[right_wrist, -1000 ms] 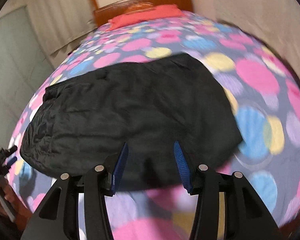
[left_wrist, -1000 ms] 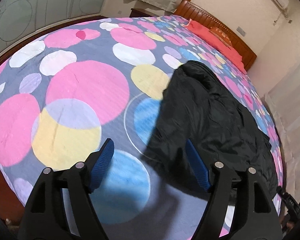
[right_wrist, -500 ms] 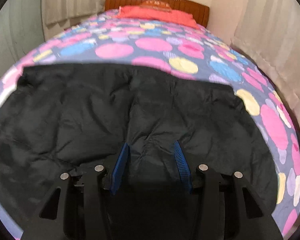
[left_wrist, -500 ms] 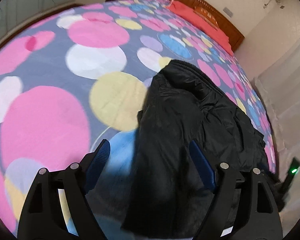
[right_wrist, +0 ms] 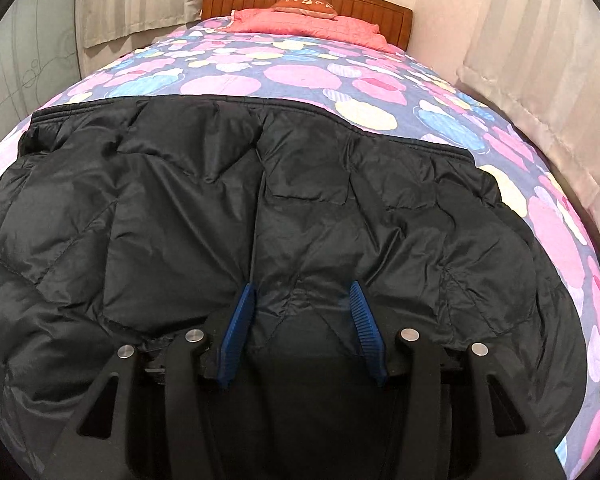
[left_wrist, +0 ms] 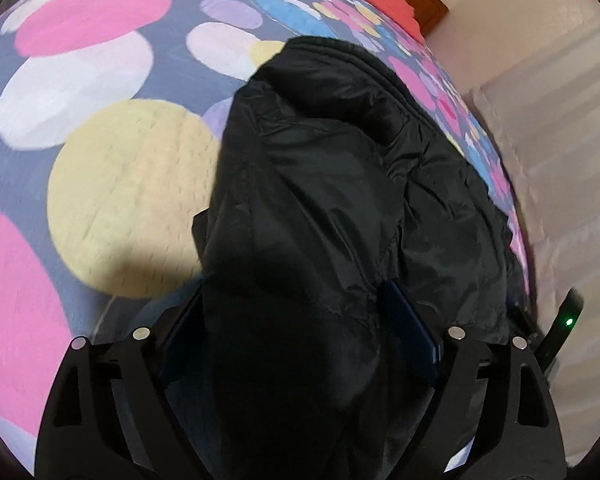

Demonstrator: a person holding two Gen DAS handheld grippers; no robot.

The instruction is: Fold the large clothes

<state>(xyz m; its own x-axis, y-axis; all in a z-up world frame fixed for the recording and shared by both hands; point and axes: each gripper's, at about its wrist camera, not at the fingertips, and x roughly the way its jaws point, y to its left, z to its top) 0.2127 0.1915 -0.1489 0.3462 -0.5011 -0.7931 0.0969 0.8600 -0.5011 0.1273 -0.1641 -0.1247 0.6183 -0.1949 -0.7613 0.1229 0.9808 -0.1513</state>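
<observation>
Left wrist view: left hand-held gripper point(left_wrist: 296, 312) spread wide, straddling near end of black jacket point(left_wrist: 340, 184) on bed point(left_wrist: 132, 184); no grip confirmed. Long axis running forward, away from fingers.

Right wrist view: right hand-held gripper point(right_wrist: 300, 320) part open over jacket's near edge, holding nothing; long axis lying crosswise, jacket directly ahead.
</observation>
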